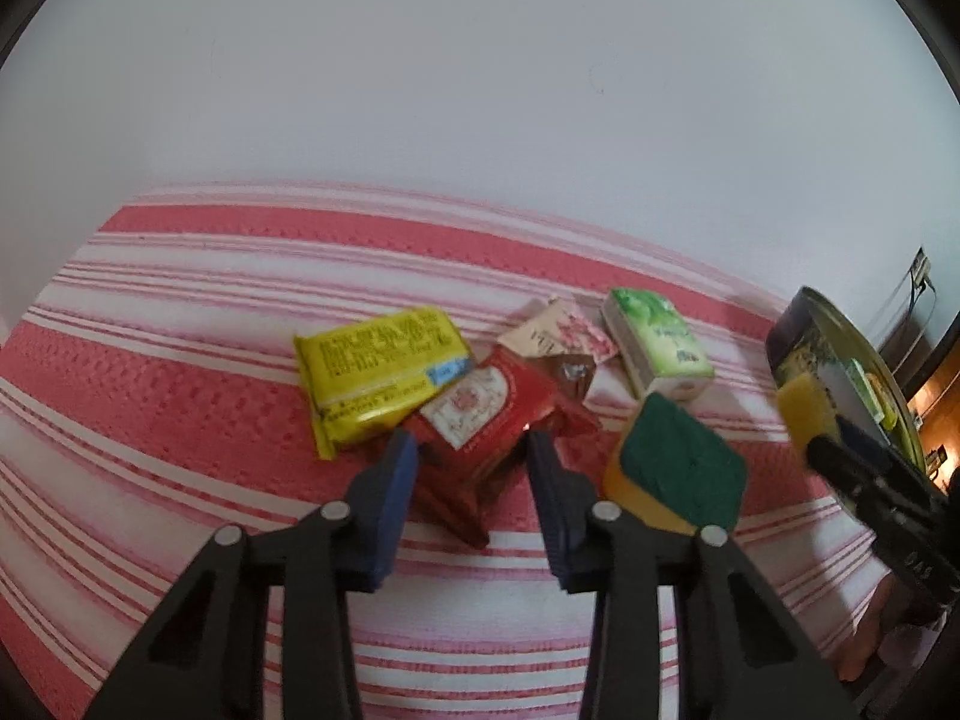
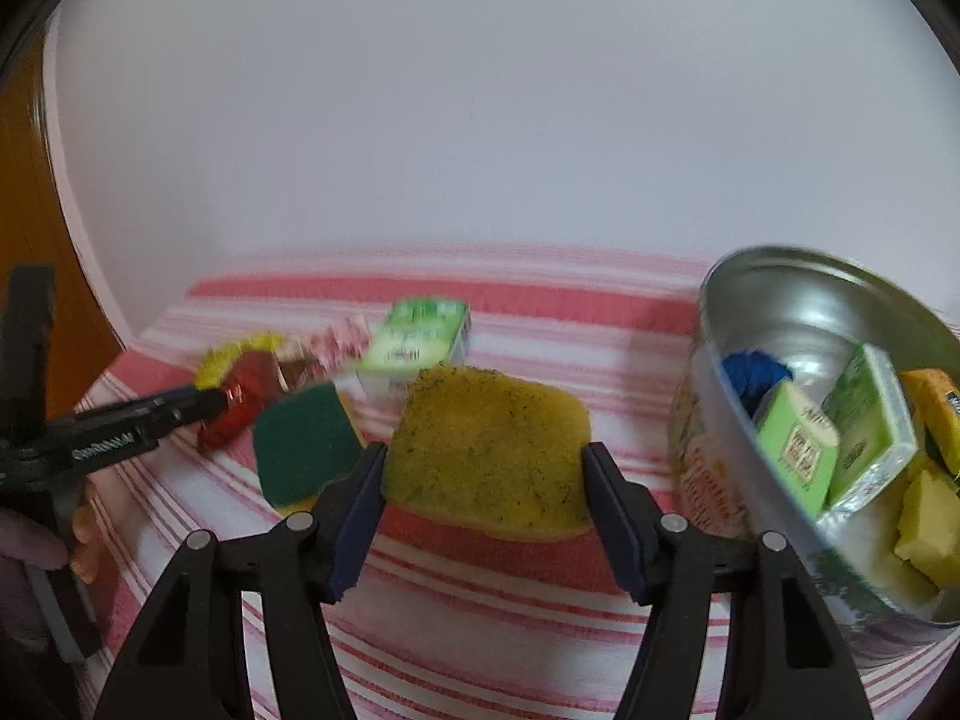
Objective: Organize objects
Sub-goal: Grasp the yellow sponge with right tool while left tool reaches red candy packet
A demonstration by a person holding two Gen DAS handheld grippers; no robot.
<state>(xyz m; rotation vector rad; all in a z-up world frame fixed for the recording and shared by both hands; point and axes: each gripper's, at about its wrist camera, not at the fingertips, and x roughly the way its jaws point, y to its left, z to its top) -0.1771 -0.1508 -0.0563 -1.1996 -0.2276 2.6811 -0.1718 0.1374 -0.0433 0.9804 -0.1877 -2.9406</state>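
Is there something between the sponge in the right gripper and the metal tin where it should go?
Nothing visible blocks it. The yellow sponge is held in the right gripper, and the open metal tin lies just to its right, with only bare striped cloth between them.

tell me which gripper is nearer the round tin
Right. The right gripper, clamping a yellow sponge, is lifted just beside the round tin. The left gripper sits farther off, around the red packet.
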